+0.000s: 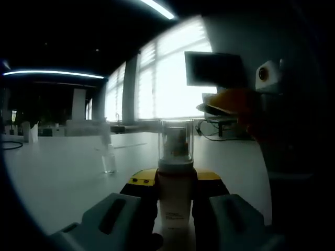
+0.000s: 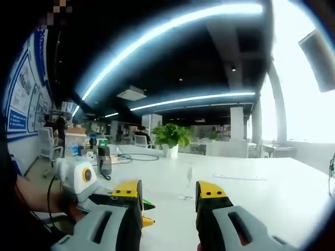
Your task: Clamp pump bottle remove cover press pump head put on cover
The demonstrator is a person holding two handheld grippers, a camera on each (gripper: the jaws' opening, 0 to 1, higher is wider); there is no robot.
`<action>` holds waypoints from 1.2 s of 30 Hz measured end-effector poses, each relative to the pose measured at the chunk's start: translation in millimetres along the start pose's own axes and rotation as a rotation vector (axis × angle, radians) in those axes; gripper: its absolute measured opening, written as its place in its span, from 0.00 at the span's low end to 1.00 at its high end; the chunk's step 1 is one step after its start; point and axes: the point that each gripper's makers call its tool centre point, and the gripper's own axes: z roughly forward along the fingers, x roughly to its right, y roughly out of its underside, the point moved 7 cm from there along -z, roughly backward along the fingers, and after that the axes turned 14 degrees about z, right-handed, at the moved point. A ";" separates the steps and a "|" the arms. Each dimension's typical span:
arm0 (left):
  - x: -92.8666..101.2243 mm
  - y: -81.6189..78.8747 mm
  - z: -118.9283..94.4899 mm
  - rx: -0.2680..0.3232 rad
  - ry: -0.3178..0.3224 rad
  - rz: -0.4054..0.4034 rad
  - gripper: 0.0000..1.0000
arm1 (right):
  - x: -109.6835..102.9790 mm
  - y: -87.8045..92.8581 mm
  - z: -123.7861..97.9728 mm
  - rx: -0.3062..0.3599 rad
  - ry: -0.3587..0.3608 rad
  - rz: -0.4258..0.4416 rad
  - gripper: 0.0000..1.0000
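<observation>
At lower centre of the left gripper view, the left tool (image 1: 175, 209) clamps a white pump bottle (image 1: 177, 201) upright between its grey, yellow-tipped jaws, above a pale worktop (image 1: 57, 172). A clear cover (image 1: 176, 138) sits on the bottle's top, the pump head dimly visible through it. A small clear bottle (image 1: 109, 159) stands on the worktop, left of centre and apart from the clamped one. At the right edge of that frame, an orange and dark shape with a white box is probably the other tool, though glare from the windows (image 1: 172, 78) makes it hard to read.

Low in the right gripper view, the right tool (image 2: 168, 206) hangs with its jaws apart and nothing between them; the left tool appears at lower left. The cover looks not yet removed. Pulling it off-axis could tip or slide the bottle in the clamp, and a tight squeeze might crack the thin cover. The bottle's base is cut off below the frame, and its label is too blurred to read.
</observation>
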 end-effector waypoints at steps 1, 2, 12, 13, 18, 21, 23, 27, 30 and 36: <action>0.2 -0.2 0.0 0.000 0.000 0.000 0.15 | 1.8 -0.1 -0.5 0.001 0.004 0.000 0.35; 0.9 -1.0 0.0 0.000 -0.001 -0.001 0.15 | 5.0 -0.3 -1.2 0.004 0.012 -0.004 0.35; -0.8 0.1 -0.2 -0.002 -0.004 -0.008 0.15 | 53.4 14.6 -9.7 0.029 0.090 0.003 0.35; -0.9 0.1 -0.3 -0.002 -0.005 -0.009 0.15 | 55.7 16.3 -10.5 0.030 0.090 0.003 0.35; -0.9 0.2 -0.1 -0.002 -0.005 -0.010 0.15 | 75.6 28.7 -16.7 0.044 0.099 0.005 0.35; -0.7 0.0 0.0 -0.002 -0.005 -0.010 0.15 | 85.8 34.0 -20.8 0.047 0.116 0.024 0.35; -2.0 1.1 -0.3 -0.002 -0.006 -0.012 0.15 | 92.8 36.9 -22.9 0.047 0.126 0.023 0.34; -1.1 0.2 -0.1 -0.003 -0.007 -0.012 0.15 | 97.9 42.4 -24.6 0.039 0.135 -0.004 0.33; -2.2 0.9 -0.3 -0.003 -0.007 -0.013 0.15 | 97.9 45.2 -24.5 0.047 0.129 0.008 0.34; -2.4 1.4 -0.3 -0.004 -0.006 -0.015 0.15 | 98.9 48.1 -24.2 0.034 0.132 0.000 0.32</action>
